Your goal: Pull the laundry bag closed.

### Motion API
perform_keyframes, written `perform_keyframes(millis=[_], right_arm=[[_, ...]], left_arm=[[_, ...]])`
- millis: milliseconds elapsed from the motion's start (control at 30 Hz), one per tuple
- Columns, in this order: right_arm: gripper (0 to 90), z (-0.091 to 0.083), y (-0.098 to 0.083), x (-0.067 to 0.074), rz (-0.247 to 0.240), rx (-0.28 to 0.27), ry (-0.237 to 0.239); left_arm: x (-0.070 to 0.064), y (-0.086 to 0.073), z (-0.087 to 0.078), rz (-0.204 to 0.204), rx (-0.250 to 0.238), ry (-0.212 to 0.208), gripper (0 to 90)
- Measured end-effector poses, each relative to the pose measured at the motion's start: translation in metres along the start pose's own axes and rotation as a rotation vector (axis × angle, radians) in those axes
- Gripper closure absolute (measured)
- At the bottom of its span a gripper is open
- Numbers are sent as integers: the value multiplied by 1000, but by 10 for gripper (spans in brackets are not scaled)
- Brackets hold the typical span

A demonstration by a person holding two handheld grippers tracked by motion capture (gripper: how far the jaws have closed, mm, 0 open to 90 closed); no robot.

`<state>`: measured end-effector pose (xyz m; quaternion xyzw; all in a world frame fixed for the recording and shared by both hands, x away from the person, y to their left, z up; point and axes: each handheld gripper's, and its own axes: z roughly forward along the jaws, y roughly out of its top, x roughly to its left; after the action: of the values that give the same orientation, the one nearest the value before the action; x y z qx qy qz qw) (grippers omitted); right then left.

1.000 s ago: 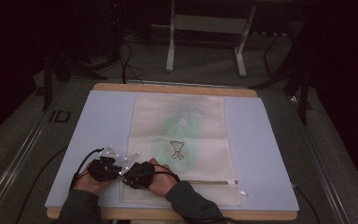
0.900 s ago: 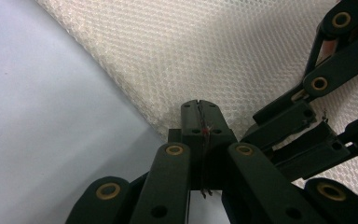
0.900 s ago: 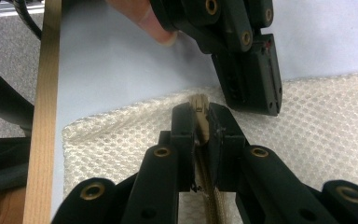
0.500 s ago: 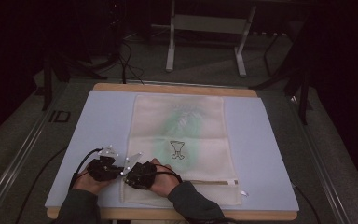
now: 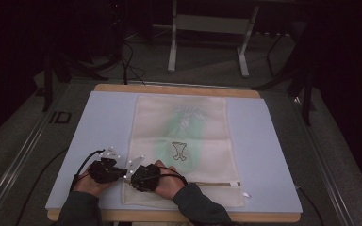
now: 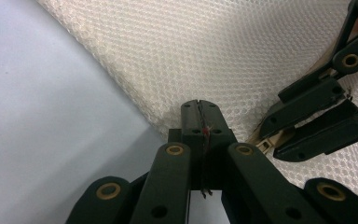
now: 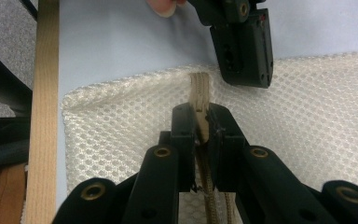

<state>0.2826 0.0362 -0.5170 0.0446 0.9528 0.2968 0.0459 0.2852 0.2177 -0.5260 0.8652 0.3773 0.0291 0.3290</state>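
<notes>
Mesh laundry bag lies flat on the lavender surface, long axis running away from the person, zipper end at the near edge. Green item with a small printed figure shows through the mesh mid-bag.

Both hands sit at the bag's near-left corner, forearms coming in low from the near edge of the surface, sleeves dark. Hands side by side, almost touching.

Left claw: jaws fully together, tips pressed onto the bag's left edge where mesh meets the surface. A thin thread sits in the seam between the jaws; can't tell if any mesh is actually pinched. In the high view it's just outside the bag's left edge, pointing inward at the bag.

Right claw: jaws clamped on the tan zipper tape, right at the tape's end near the bag's corner. Tape runs back between the jaws toward the camera. In the high view it's on the bag's near-left corner, hand wrapped over the body, knuckles up.

Left claw's tip shows just beyond the tape end in the right gripper view.
</notes>
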Motion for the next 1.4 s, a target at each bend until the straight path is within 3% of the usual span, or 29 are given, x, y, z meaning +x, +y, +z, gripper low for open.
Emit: perform_keyframes(millis=[633,1400], right_arm=[[823,-4,-2,3,-16,13,-10],[823,-14,-10,-1,7,17,2]], left_arm=[[1,0,0,1,-2,-4,899],[1,0,0,1,-3,-7,898]])
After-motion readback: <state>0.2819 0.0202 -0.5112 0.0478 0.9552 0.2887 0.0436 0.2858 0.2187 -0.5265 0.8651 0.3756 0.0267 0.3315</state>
